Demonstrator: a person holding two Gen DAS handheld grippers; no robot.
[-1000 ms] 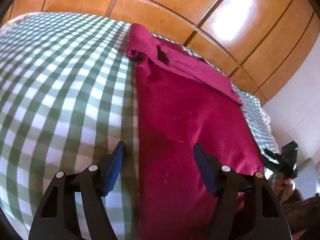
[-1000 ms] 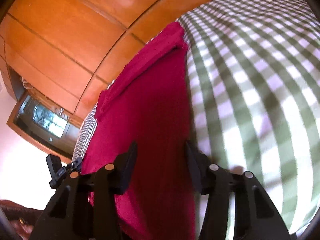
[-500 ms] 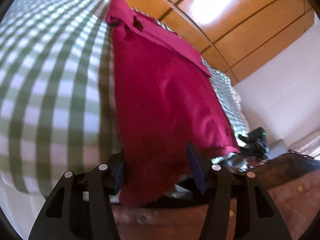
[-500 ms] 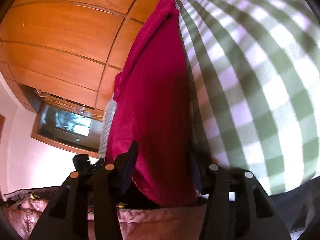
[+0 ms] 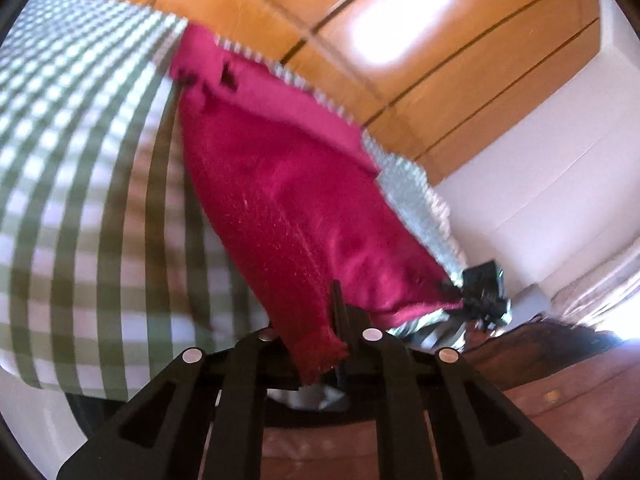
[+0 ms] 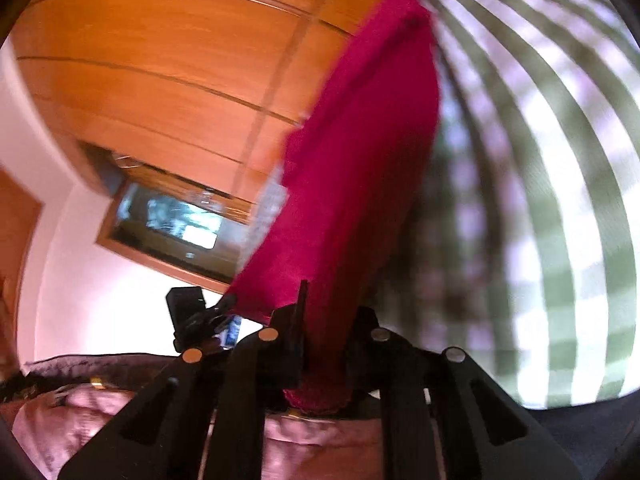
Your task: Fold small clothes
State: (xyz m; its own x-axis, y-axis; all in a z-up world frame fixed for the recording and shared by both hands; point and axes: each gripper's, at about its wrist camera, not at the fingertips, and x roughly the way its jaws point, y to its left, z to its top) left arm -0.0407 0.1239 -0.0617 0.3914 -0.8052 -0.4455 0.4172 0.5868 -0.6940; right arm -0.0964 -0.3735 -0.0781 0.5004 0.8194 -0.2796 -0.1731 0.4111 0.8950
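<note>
**Both grippers on near hem, lift starting**

Wood-panel wall (image 5: 248,12) fills the bg behind a bed w/ green-white check cover (image 5: 80,184); a TV (image 6: 176,224) sits in a wood frame in the right wrist view, pale wall beneath it. Red garment (image 5: 288,200) lies lengthwise on the cover, far end bunched and folded over near the wall, near end off the bed edge and in both grippers.

Left gripper (image 5: 320,344): fingers clenched on the near-left corner of the garment, frayed hem poking out below the pinch. Right gripper (image 6: 324,344): fingers also clamped on the cloth, at the near-right corner; fabric bunches between them. Each gripper shows small in the other's view.

Step in hand, as I read it: carry the near hem up and over toward the far end for a fold. To do it well – keep both corners level and apart so the edge stays taut, move both hands at one pace, lay hem down square to the far end, no release until cloth is flat. Grip looks shallow on the left; a tug could slip it.

Vs 0.5 s ago: fingers were apart, straddling the hem; now shut on it. Cloth near edge has come up off the cover, both views blur w/ motion.
</note>
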